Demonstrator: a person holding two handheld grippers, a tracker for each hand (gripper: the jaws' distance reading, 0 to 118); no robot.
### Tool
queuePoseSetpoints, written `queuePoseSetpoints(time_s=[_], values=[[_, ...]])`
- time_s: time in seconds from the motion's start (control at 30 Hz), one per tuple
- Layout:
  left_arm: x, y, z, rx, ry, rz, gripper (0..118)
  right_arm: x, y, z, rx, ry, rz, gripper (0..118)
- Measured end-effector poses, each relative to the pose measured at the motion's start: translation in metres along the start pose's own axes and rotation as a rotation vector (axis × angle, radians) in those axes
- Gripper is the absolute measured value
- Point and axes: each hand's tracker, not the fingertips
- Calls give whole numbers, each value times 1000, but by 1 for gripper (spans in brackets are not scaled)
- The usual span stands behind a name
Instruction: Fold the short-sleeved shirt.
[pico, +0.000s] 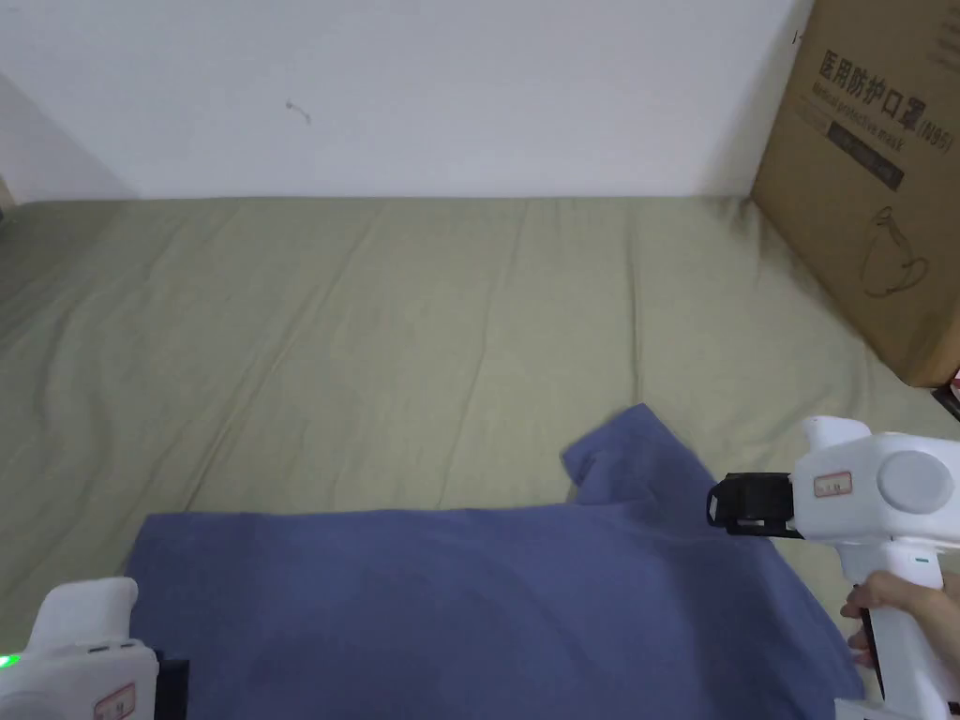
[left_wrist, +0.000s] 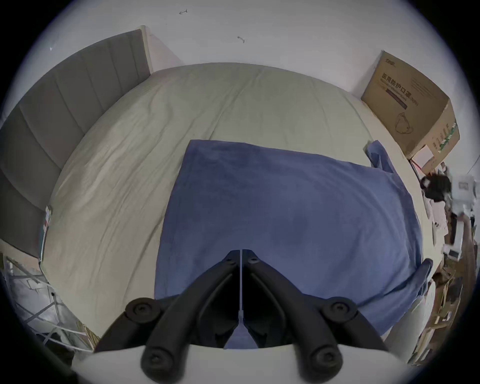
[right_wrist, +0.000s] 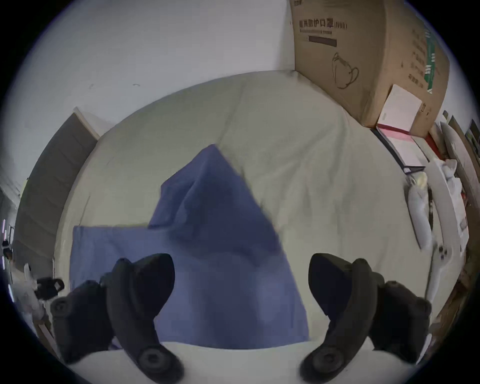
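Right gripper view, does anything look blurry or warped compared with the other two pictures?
Right gripper view: the blue shirt is smeared by motion blur, and the fisheye lens bends the bed into a curve. Left gripper view: same curving, shirt crisp, only the far right tongs blurred. Head view: straight lines, soft even light, no glare.

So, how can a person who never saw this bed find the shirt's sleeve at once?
Start at the big cardboard box on the bed's right side. Toward you lies the blue shirt on the green sheet. The sleeve is its pointed flap sticking out toward the wall, the one part breaking the straight edge.
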Motion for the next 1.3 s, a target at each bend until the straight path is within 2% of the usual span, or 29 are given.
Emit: queuePoseSetpoints(time_s=[0.1, 0.17, 0.2, 0.23, 0.3, 0.4, 0.47, 0.5, 0.53, 0.57, 0.63, 0.67, 0.7, 0.9, 0.93, 0.97, 1.0, 1.03, 1.07, 1.17, 1.27, 1.3], values=[[2, 1, -13, -33, 1, -13, 1, 10, 17, -43, -76, 3, -3, 105], [3, 3, -21, -59, 14, -25, 1, 13, 19, -67, -152, -20, -11, 97], [3, 3, -25, -65, 23, -28, 1, 13, 17, -76, -184, -18, 8, 92], [1, 3, -27, -72, 28, -27, 1, 10, 14, -82, -224, -26, 33, 92], [-2, 4, -30, -85, 31, -26, 1, 3, 9, -88, -216, -76, 144, 91], [-4, 3, -27, -89, 58, -41, 1, 2, 12, -78, -205, -73, 124, 87], [-8, 3, -25, -87, 52, -35, 1, 2, 16, -74, -189, -88, 140, 70], [-11, 3, -24, -85, 49, -25, 1, 1, 17, -69, -177, -84, 151, 51], [-13, 3, -24, -82, 47, -11, 1, 0, 17, -65, -163, -65, 158, 26], [-15, 3, -24, -81, 43, -1, 1, -1, 21, -64, -178, -13, 138, 5], [-18, 4, -24, -82, 52, 11, 1, -10, 19, -58, -166, -13, 154, 4], [-20, 5, -24, -79, 57, 12, 1, -13, 18, -56, -133, -52, 199, 4], [-23, 7, -24, -76, 62, 13, 1, -14, 19, -59, -137, -68, 207, 4], [-40, 43, -39, -39, 53, 46, 4, -10, 24, -56, -138, -44, 170, 4], [-41, 53, -45, -42, 66, 44, 14, -10, 23, -56, -145, -42, 173, 4], [-43, 64, -52, -63, 84, 49, 34, -10, 23, -56, -145, -46, 187, 4], [-46, 74, -60, -60, 81, 50, 62, -10, 23, -56, -147, -51, 198, 4], [-50, 84, -69, -57, 55, 66, 83, -10, 23, -57, -147, -55, 198, 4], [-54, 95, -81, -64, -24, 110, 96, -10, 22, -57, -147, -52, 193, 4], [-59, 128, -112, -109, -76, 211, 97, -9, 23, -60, -149, -47, 168, 4], [-64, 148, -140, -108, 50, 176, 96, -9, 21, -63, -159, -51, 180, 4], [-58, 147, -147, -121, 72, 136, 84, -9, 21, -63, -164, -53, 188, 4]])
